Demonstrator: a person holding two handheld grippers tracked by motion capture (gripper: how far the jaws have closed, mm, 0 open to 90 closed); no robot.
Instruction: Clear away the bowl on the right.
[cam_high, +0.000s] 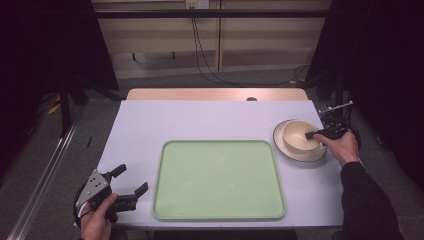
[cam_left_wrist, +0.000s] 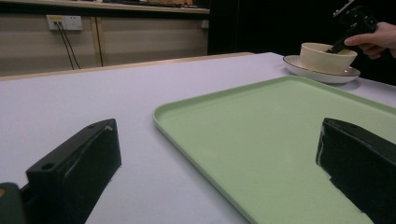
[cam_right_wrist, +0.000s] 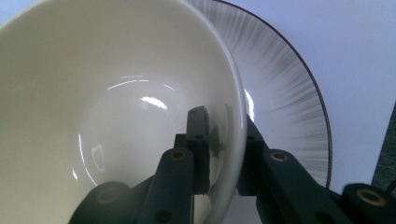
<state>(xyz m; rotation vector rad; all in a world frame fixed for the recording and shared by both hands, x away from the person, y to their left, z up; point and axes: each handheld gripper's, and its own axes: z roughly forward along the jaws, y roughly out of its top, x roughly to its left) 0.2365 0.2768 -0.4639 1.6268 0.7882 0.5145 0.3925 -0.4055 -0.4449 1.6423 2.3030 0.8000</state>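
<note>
A cream bowl (cam_high: 302, 136), seated on a striped plate (cam_high: 298, 154) at the table's (cam_high: 210, 120) far right, is pinched at its near rim by the right hand-held gripper (cam_high: 316, 135), one jaw inside, one outside. The green tray (cam_high: 218, 180) lies to that gripper's left; the left hand-held gripper (cam_high: 131, 181) is held wide open, empty, well apart.

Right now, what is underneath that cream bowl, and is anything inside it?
The bowl stands on a plate with a dark rim. Inside shows one jaw of the right gripper, which clamps the bowl's wall. The plate's middle is covered by the bowl.
</note>
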